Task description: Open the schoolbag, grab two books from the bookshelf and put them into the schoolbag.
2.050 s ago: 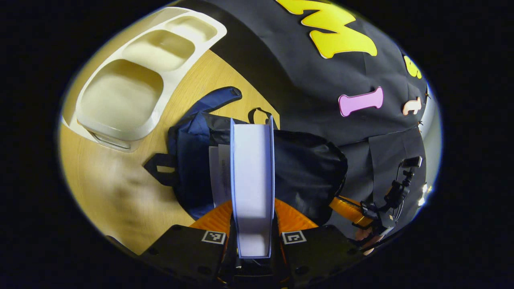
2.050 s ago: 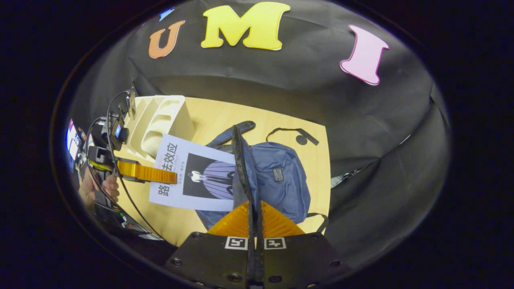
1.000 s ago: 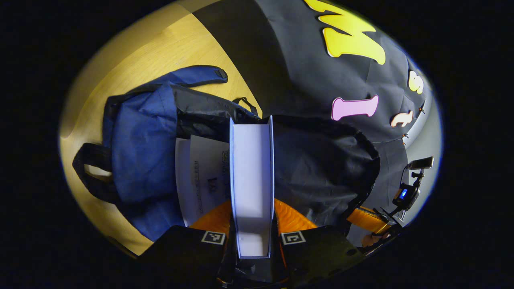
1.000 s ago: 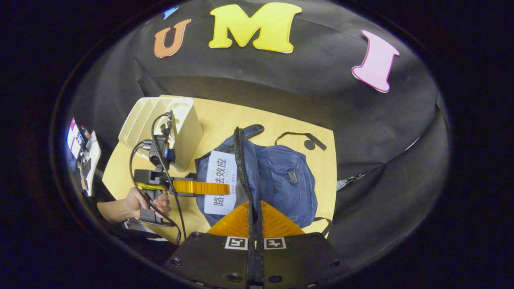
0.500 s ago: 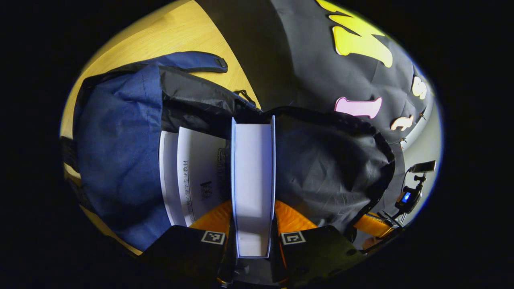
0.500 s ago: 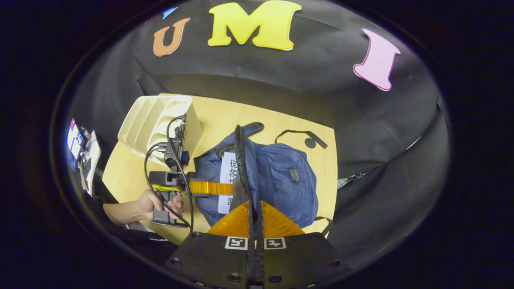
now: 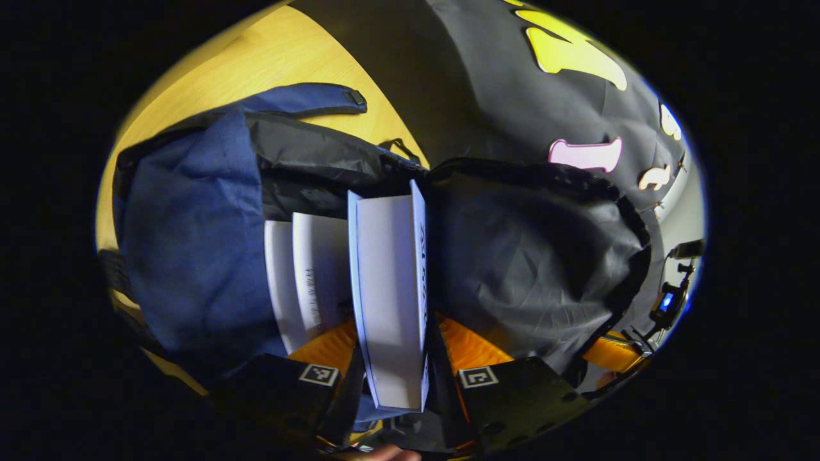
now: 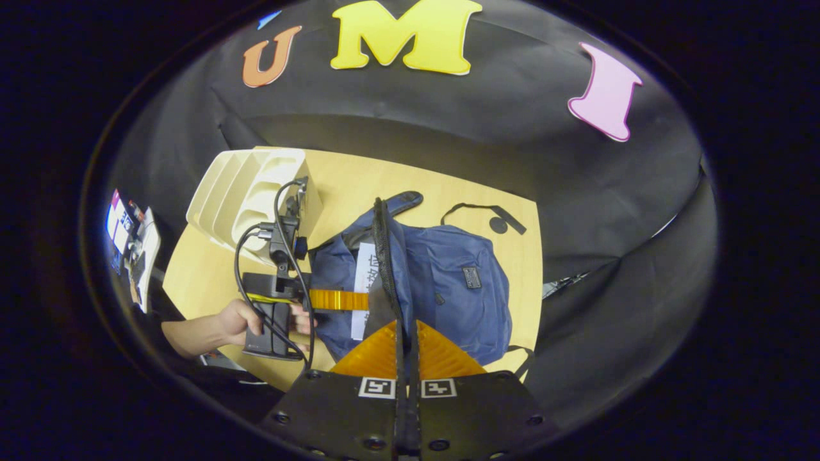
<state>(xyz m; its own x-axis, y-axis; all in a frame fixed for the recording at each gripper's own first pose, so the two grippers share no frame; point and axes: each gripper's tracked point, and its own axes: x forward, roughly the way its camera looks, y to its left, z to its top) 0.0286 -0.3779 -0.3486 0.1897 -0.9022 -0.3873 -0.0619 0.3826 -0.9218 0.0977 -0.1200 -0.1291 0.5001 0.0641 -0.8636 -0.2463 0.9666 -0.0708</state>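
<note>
The blue schoolbag (image 7: 192, 224) lies open on the wooden table, its dark lining spread wide. A white-paged book (image 7: 387, 288) stands tilted inside the opening between the fingers of my left gripper (image 7: 394, 336), whose jaws are apart and open; the book leans against one side. Another book (image 7: 311, 275) lies inside the bag to its left. In the right gripper view my right gripper (image 8: 405, 333) is shut on the bag's zipper rim (image 8: 384, 256) and holds it lifted above the schoolbag (image 8: 448, 282). The left gripper (image 8: 339, 299) reaches into the opening beside the book (image 8: 363, 269).
A cream bookshelf (image 8: 250, 192) with curved dividers stands at the table's far left. A hand (image 8: 237, 320) holds the left gripper's handle, with cables trailing. A shoulder strap (image 8: 397, 203) and a thin black strap (image 8: 487, 214) lie on the table (image 8: 346, 179) behind the bag.
The left gripper carried the book into the bag's opening, then its jaws widened and the book tipped sideways. The right gripper kept the rim lifted.
</note>
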